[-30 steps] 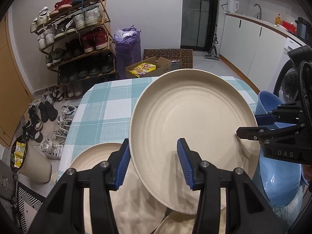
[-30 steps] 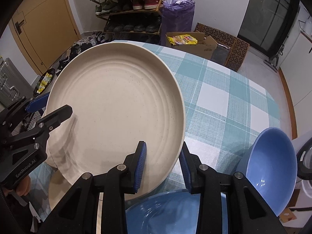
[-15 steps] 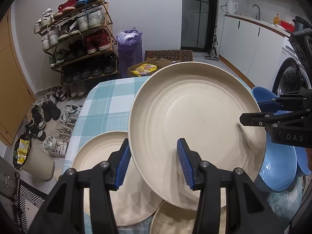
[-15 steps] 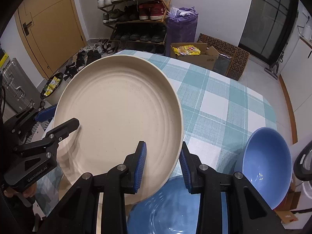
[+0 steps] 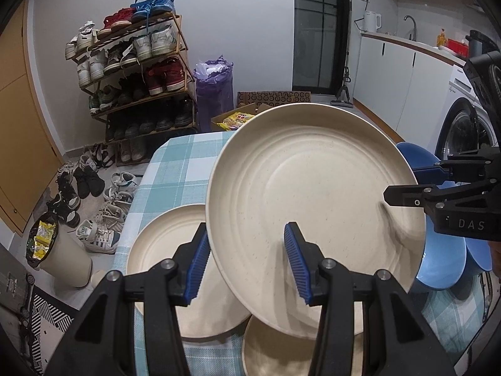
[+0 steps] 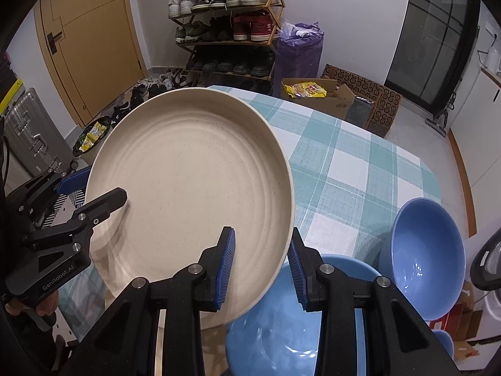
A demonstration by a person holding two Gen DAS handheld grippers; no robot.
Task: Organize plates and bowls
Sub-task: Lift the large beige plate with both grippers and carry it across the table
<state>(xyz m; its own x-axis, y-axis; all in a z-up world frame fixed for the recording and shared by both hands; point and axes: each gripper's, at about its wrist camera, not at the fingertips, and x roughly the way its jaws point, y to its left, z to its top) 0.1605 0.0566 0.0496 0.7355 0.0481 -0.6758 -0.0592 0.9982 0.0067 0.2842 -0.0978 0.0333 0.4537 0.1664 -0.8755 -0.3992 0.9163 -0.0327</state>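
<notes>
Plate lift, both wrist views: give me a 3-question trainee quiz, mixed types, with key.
1. True or false: both grippers hold the same plate.
2. What colour are the bowls on the table?
3. Besides the lifted plate, how many plates lie on the table in the left wrist view? A) none B) two C) four

Key: 1 true: left gripper and right gripper clamp opposite rims. 2 blue. 3 B.

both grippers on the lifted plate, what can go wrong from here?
1. The plate is held tilted by its rim alone, the left gripper and right gripper on opposite edges; if the hands drift apart or twist, it may slip out.
2. Two cream plates and the blue bowls lie right under it; a drop or a low swing could hit them.
</notes>
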